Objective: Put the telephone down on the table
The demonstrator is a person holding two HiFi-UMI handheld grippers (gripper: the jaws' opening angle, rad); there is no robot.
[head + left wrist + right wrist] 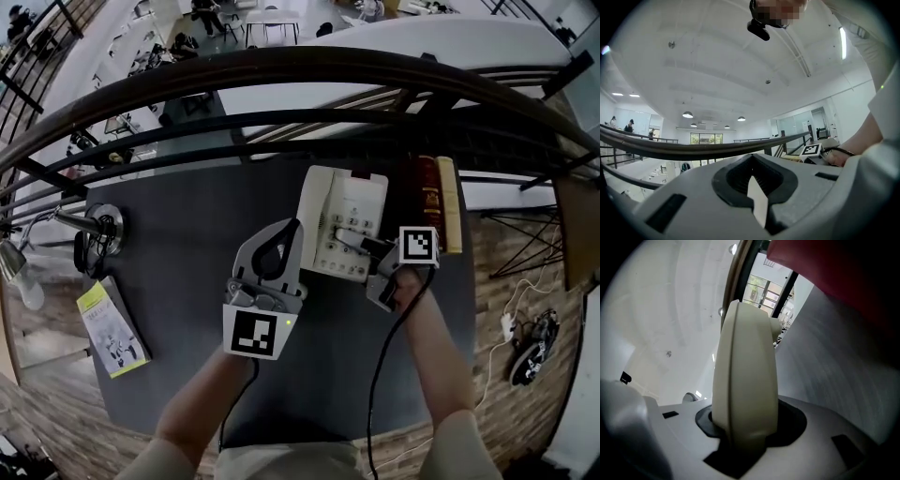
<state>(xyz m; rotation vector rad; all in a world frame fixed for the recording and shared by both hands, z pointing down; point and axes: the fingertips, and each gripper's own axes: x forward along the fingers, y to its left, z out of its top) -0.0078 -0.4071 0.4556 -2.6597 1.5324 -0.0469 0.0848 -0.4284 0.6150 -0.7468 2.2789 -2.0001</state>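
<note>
**Cream telephone clamped at its right edge over the dark table**

Cream plastic fills the middle of the head view. The telephone (342, 220) lies over the far part of the dark table (187, 375), just left of two books (439, 202). The right gripper (364, 246) bites its near right edge, likely to keep it face up for setting down. Whether it already rests on the table cannot be told. The left gripper (292, 231) sits just beside the telephone's left edge, probably to steady it.

In the left gripper view, the jaws are drawn together on nothing but a thin pale sliver that cannot be identified. A railing (693, 149) runs beyond.

In the right gripper view, the jaws stand partly closed, pressed on the telephone's cream body.
</note>
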